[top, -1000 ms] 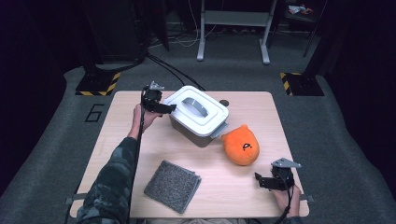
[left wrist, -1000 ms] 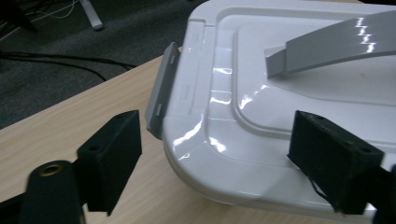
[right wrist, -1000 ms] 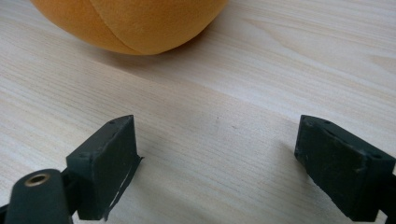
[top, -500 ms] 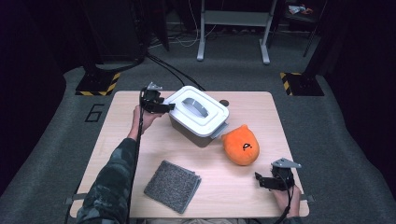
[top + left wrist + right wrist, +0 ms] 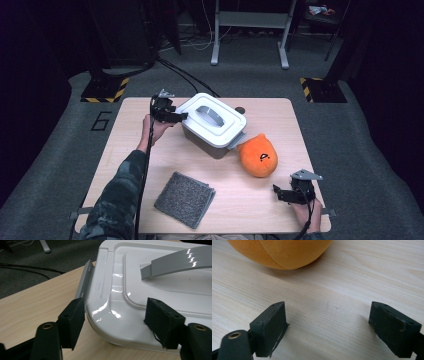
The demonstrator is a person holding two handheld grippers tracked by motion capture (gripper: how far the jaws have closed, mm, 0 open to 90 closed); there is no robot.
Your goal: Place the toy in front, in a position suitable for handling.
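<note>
A grey box with a white lid (image 5: 212, 125) and a grey handle (image 5: 210, 116) stands at the middle back of the table. My left gripper (image 5: 180, 117) is at the box's left corner. In the left gripper view the lid's rounded corner (image 5: 117, 315) lies between the jaws of this gripper (image 5: 116, 323). One pad sits beside the grey side latch (image 5: 85, 280). The jaws have just been opening and stand open around the corner. My right gripper (image 5: 277, 192) rests open low over the table's front right, empty (image 5: 328, 325), just short of the orange plush (image 5: 282, 252).
The orange plush ball (image 5: 257, 156) lies right of the box, touching its lower corner. A folded grey cloth (image 5: 185, 198) lies near the front edge of the wooden table (image 5: 125, 145). A dark floor with cables and stands surrounds the table.
</note>
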